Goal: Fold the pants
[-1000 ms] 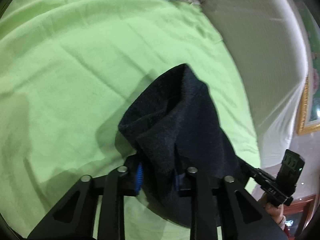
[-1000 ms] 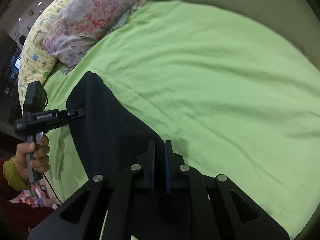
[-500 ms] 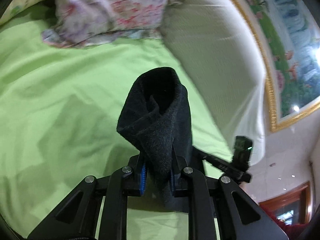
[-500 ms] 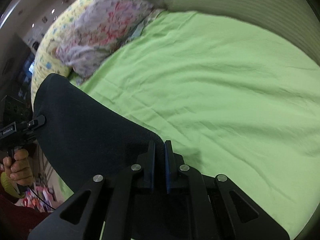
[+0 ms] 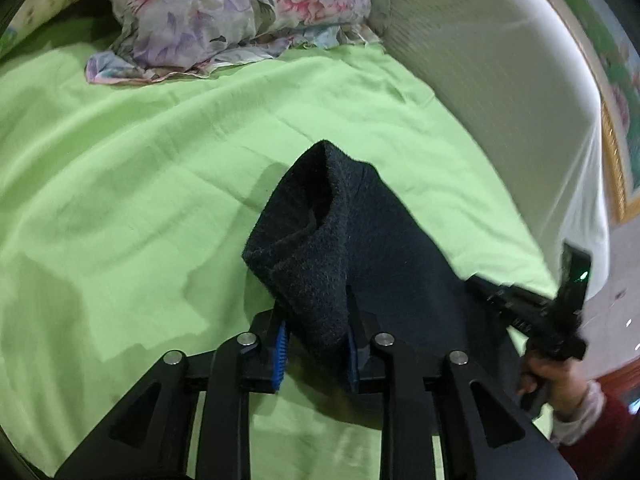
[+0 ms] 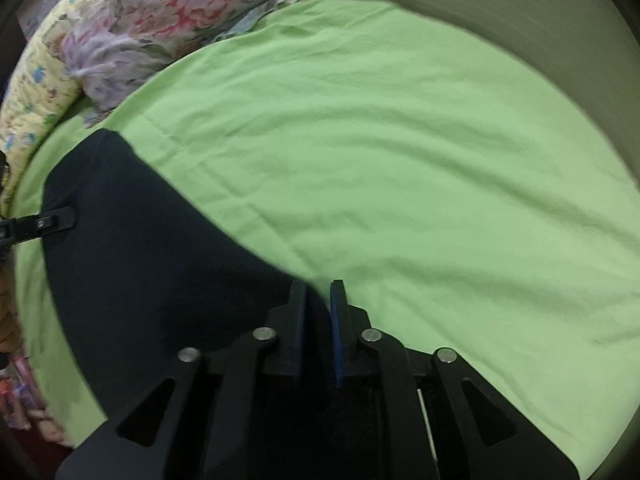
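Observation:
The dark navy pants (image 5: 344, 248) hang stretched between my two grippers above the green bed sheet (image 5: 140, 168). My left gripper (image 5: 316, 332) is shut on a bunched, rolled fold of the pants. My right gripper (image 6: 318, 304) is shut on the other edge of the pants (image 6: 152, 248), which spread down and left from it. The right gripper also shows at the right edge of the left wrist view (image 5: 536, 312). The tip of the left gripper shows at the left edge of the right wrist view (image 6: 44, 222), clamped on the cloth.
A floral pillow (image 5: 224, 12) lies at the head of the bed, with a yellow patterned cushion (image 6: 36, 80) beside it. A pale padded headboard (image 5: 500, 80) runs along the right side. A gold-framed picture (image 5: 612, 128) hangs behind it.
Both grippers have moved the pants lower and forward over the sheet. The left view tilted back down from the pillow and wall. The pants stay held at both ends.

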Motion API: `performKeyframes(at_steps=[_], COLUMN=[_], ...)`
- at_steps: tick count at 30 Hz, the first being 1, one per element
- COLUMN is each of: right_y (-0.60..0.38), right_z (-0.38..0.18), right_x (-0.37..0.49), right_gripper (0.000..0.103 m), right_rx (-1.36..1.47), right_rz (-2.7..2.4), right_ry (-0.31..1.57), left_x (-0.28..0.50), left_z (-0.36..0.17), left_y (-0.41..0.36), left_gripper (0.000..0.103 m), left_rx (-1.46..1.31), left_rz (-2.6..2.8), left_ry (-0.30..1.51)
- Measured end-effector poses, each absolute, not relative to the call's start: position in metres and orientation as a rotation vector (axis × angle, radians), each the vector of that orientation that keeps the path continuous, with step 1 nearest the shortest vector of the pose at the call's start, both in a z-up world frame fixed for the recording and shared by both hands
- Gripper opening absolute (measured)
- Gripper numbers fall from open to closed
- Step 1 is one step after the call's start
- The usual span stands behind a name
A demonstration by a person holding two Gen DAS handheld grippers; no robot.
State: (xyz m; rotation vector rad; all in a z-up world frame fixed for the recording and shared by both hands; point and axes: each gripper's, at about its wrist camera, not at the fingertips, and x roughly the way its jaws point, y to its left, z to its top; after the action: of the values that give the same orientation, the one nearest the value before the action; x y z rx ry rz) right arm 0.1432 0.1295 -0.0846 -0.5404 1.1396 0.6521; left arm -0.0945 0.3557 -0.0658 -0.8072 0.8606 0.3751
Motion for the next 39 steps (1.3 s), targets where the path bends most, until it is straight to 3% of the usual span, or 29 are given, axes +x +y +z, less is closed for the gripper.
performKeyframes(at_steps=[6, 16, 19, 23, 39], right_y=[0.114, 0.045, 0.021, -0.017, -0.178], right_z=[-0.059, -0.019, -0.015, -0.009, 0.009], right_x=[0.139, 0.09, 0.068, 0.043, -0.039], right_gripper=[0.019, 0.019, 0.023, 0.035, 0.042], right_rx=[-0.41, -0.198, -0.126, -0.034, 0.265], right_rz=[0.602, 0.535, 0.493, 0.424, 0.044], right_ry=[1.134, 1.128, 1.129, 1.114, 1.028], left_x=[-0.106, -0.1, -0.081, -0.053, 0.046], left_z=[-0.051, 0.0, 0.008, 0.011, 0.003], left_y=[0.357, 0.345, 0.326, 0.293, 0.129], left_gripper=[0.042, 0.047, 0.053, 0.053, 0.058], left_rx=[-0.75, -0.704, -0.677, -0.649, -0.462], left_rz=[0.425, 0.364, 0.305, 0.204, -0.2], left_ry=[0.881, 0.792, 0.8, 0.838, 1.051])
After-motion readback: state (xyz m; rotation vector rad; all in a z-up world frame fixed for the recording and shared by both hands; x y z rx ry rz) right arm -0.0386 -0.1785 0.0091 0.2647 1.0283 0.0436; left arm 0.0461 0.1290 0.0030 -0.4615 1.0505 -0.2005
